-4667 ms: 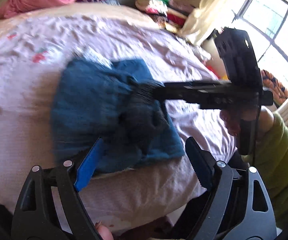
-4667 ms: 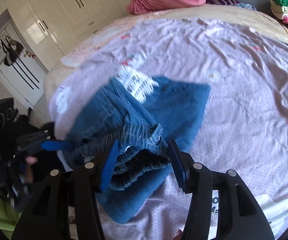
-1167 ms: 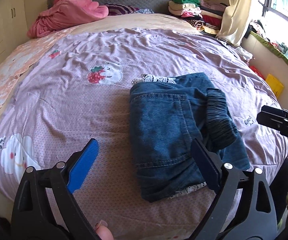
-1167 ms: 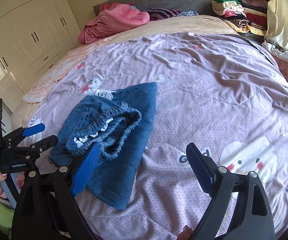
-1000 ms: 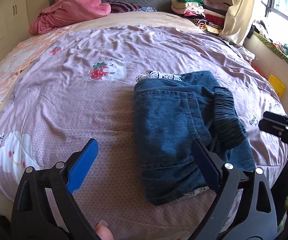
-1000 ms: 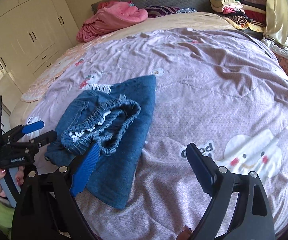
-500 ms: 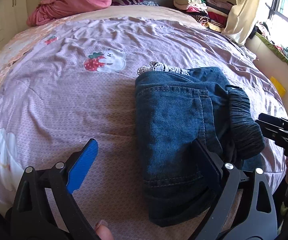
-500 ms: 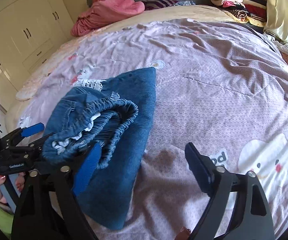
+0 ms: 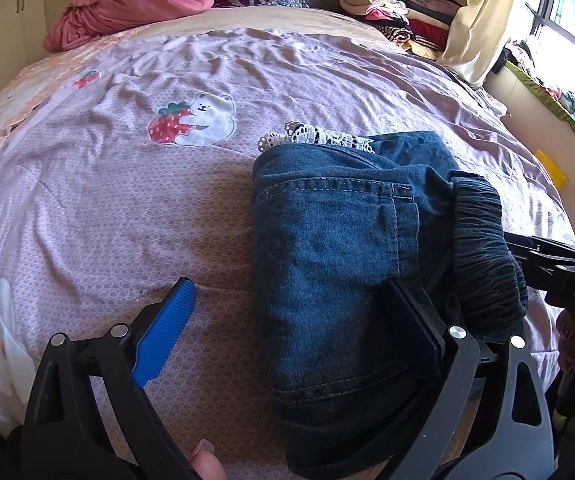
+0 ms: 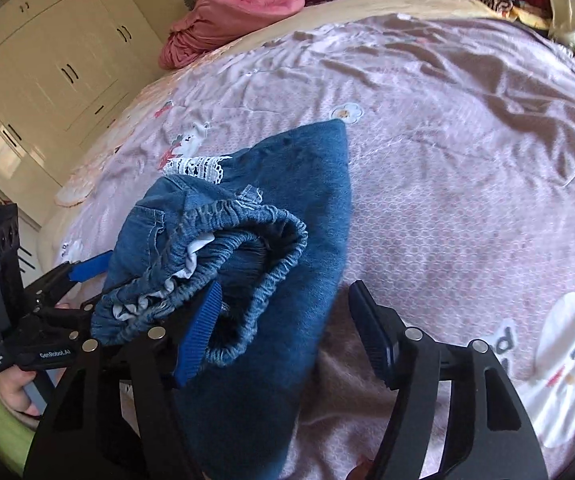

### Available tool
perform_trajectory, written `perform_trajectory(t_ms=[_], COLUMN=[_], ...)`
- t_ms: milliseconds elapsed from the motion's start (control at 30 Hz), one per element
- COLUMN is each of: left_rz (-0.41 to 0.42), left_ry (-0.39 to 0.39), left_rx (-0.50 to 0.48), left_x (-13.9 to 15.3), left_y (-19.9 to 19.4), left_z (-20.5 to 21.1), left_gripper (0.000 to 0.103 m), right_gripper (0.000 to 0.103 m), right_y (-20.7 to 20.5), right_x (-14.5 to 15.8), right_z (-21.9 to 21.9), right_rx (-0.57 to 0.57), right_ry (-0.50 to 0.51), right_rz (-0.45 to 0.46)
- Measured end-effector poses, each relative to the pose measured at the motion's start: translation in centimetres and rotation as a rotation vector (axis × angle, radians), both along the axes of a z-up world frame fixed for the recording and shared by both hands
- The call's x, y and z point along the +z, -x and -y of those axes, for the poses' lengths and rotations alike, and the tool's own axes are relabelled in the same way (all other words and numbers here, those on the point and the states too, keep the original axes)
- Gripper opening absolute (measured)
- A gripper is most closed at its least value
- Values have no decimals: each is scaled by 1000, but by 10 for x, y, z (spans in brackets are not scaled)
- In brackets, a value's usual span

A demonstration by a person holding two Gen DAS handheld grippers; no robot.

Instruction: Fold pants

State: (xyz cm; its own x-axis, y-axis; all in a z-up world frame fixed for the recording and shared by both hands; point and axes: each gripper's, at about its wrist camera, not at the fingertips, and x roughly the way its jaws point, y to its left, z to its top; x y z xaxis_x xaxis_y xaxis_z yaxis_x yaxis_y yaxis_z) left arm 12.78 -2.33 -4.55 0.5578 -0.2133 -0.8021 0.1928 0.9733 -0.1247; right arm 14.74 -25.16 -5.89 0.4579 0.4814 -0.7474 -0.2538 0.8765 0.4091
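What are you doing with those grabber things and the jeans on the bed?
A person is folding denim pants on a bed with a lilac cartoon-print cover, holding a gripper in each hand. The pants already lie in a folded bundle, white lace trim peeking out. The left gripper stands open over one side. The right gripper has just been closing around the elastic waistband, not pinching it yet.

Lilac bedspread (image 9: 135, 216) with strawberry-bear print (image 9: 191, 124); pink bedding heap (image 9: 127, 0); stacked folded clothes (image 9: 391, 8); cream wardrobe (image 10: 47, 60); cream curtain (image 9: 475, 32).
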Motion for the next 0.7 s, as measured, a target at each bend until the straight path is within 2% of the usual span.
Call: perform_trajectory(t_ms=[167, 367, 533, 633, 700], left_rz=[-5, -6, -2, 13, 21], left_ry=[12, 30, 20, 17, 23], left_rx=[-8, -53, -64, -71, -70], left_x=[-2, 1, 3, 7, 10], left_y=[-4, -2, -1, 2, 3], left_z=[2, 13, 20, 22, 21], left_gripper=[85, 54, 42, 29, 22], right_gripper=[54, 38, 32, 28, 21], right_y=[-5, 0, 5, 7, 9], right_x=[-4, -4, 0, 2, 3], right_z=[-4, -7, -10, -12, -13], right_rx=[25, 36, 34, 27, 19], right_ry=[-39, -60, -50, -43, -30], right_rz=[-12, -5, 17, 36, 44])
